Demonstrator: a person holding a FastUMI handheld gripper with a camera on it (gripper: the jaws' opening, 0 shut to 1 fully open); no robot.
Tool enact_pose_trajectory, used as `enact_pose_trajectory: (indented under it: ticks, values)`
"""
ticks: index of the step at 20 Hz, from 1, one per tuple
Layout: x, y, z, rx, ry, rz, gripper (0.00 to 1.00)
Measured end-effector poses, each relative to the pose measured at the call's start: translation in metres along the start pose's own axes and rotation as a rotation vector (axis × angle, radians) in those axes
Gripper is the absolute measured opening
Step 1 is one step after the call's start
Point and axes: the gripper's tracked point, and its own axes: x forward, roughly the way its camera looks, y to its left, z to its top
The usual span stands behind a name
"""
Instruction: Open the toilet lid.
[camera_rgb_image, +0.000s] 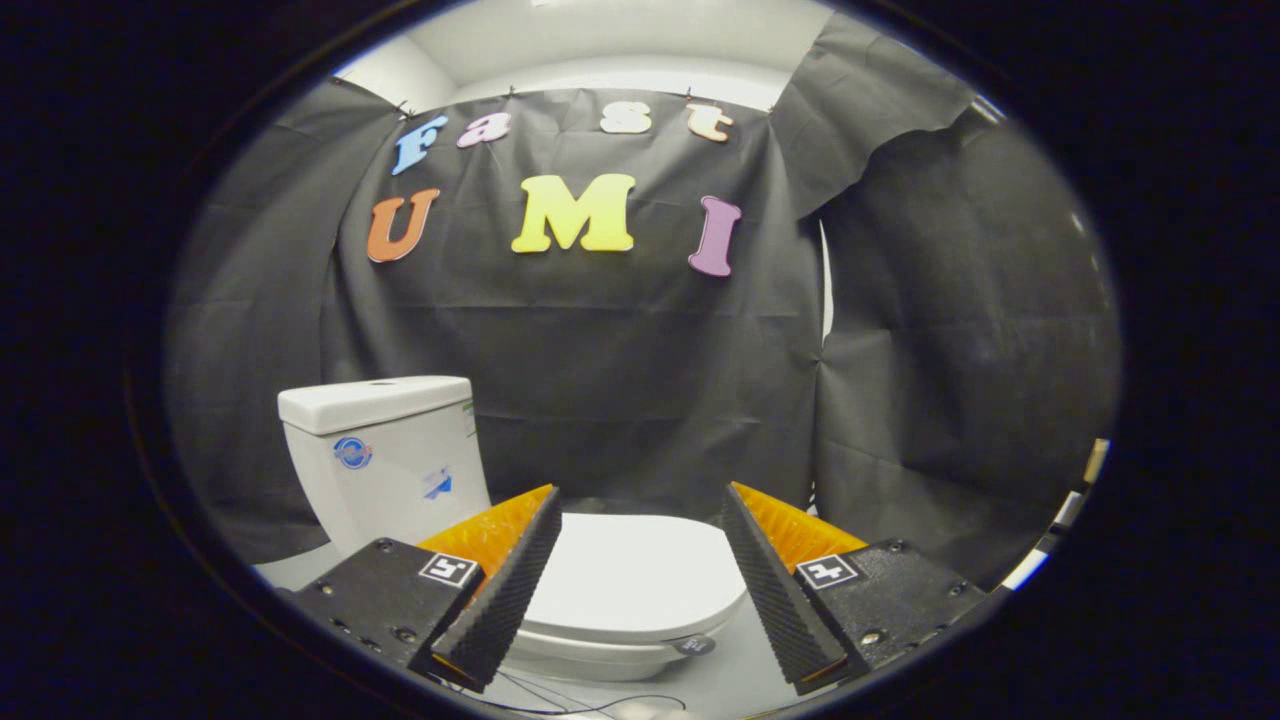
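the black cloth wall (620, 380) hangs behind everything, and in front of it at about nine o'clock from where the gripper points stands the white cistern (385, 455), squat and glossy. ahead, at twelve o'clock and lower down, lies the toilet lid (630, 575), shut flat on its seat, its front rim curving round toward five o'clock. the gripper (640, 585) hovers above it with the jaws spread wide and nothing in them, the lid showing in the gap between the fingers. i'd guess that lid is light, stiff plastic, smooth and slippery, hinged at the cistern end, so the overhanging front lip looks the place to catch it. a thin dark cable (590, 700) trails on the pale floor at six o'clock.
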Motion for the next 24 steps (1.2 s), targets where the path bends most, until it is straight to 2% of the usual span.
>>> enact_pose_trajectory:
  ticks: [7,11,14,19,24]
  values:
    - [0.033,-0.042,-0.039,0.118,0.065,-0.013,1.0]
    - [0.045,-0.049,-0.068,0.17,0.103,0.017,1.0]
    - [0.053,-0.06,-0.095,0.241,0.158,0.006,1.0]
    - [0.065,-0.081,-0.158,0.456,0.317,-0.06,0.99]
    - [0.067,-0.08,-0.222,0.754,0.493,-0.068,0.97]
